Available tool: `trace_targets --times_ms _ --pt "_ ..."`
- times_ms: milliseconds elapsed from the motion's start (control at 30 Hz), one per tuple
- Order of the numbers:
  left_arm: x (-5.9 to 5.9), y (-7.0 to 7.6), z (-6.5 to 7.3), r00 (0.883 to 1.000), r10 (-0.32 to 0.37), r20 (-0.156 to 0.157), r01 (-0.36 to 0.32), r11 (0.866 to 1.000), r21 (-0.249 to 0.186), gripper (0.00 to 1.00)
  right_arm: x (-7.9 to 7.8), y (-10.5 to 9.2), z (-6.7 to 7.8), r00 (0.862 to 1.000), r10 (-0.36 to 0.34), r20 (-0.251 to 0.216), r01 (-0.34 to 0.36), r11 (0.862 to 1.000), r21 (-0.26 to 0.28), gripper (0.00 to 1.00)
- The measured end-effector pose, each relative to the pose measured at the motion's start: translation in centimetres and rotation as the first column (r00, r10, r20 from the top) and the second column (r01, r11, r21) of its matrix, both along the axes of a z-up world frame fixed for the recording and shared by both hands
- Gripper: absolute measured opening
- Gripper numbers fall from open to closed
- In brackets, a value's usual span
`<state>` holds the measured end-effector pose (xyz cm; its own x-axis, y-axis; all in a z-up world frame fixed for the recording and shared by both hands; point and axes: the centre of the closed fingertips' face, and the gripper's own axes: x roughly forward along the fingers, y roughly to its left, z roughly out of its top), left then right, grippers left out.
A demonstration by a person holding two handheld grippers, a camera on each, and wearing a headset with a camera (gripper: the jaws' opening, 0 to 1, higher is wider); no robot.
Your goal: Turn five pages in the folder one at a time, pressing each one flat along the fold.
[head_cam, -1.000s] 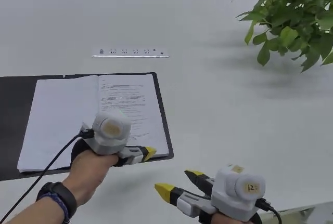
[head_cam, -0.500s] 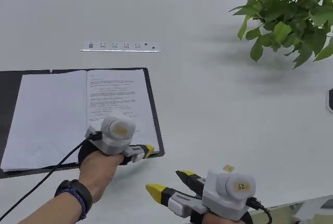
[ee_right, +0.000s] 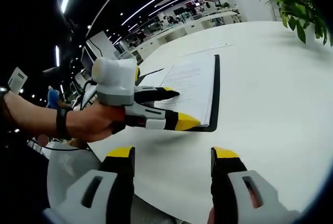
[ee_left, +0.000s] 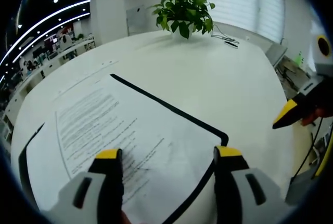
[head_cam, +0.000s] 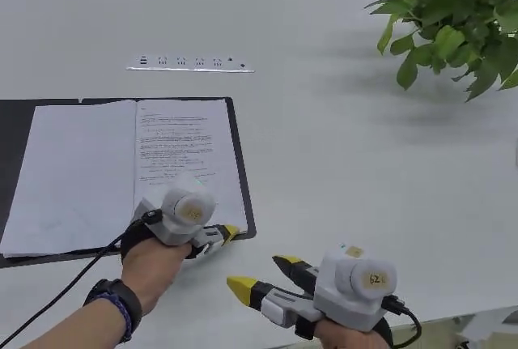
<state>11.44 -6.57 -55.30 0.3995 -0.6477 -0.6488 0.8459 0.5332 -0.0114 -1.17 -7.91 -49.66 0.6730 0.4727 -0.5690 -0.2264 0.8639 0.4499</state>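
The open folder (head_cam: 239,163) lies flat on the left of the tabletop (head_cam: 356,171), its fold running near to far. The left gripper (head_cam: 220,236), jaws spread, straddles the near right corner of the printed page (head_cam: 182,151), so it looks best placed to lift it. The right gripper (head_cam: 261,274), also spread and empty, hovers over bare tabletop just right of that corner.

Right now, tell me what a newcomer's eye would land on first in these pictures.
On the white table, the open black folder at the left stands out, its printed page facing up. The left gripper, yellow-tipped and open, hangs over that page's near right corner, with the right gripper open over bare table beside it. A leafy green plant sits at the far right.
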Motion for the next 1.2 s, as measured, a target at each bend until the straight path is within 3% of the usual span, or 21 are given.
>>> trace_targets --times_ms 433,567,700,833,1033,1200 --pt "0.1 0.1 0.1 1.0 -0.028 0.006 0.029 0.999 -0.017 0.67 0.4 0.1 0.1 1.0 0.024 0.01 -0.024 1.0 0.009 0.56" --pt "0.7 0.6 0.2 1.0 -0.012 0.0 0.012 0.999 -0.03 0.57 0.6 -0.1 0.1 1.0 0.013 0.012 -0.013 1.0 0.02 0.55" --pt "0.7 0.8 0.4 1.0 -0.008 -0.019 0.007 0.999 -0.044 0.54 0.9 -0.1 0.1 1.0 0.015 0.012 -0.015 1.0 0.023 0.54" --pt "0.6 0.9 0.6 0.999 0.005 -0.054 -0.009 0.997 -0.073 0.55 1.8 -0.3 0.1 1.0 0.014 0.018 -0.014 1.0 0.025 0.53" --pt "0.7 0.9 0.7 0.997 0.003 -0.071 -0.009 0.997 -0.079 0.54 3.6 -0.5 0.4 0.999 0.006 0.038 -0.007 0.999 0.034 0.51" --pt "0.9 1.0 0.6 0.998 -0.002 -0.067 -0.003 0.998 -0.07 0.5 5.2 -0.5 0.2 0.999 0.001 0.047 -0.003 0.999 0.043 0.49"
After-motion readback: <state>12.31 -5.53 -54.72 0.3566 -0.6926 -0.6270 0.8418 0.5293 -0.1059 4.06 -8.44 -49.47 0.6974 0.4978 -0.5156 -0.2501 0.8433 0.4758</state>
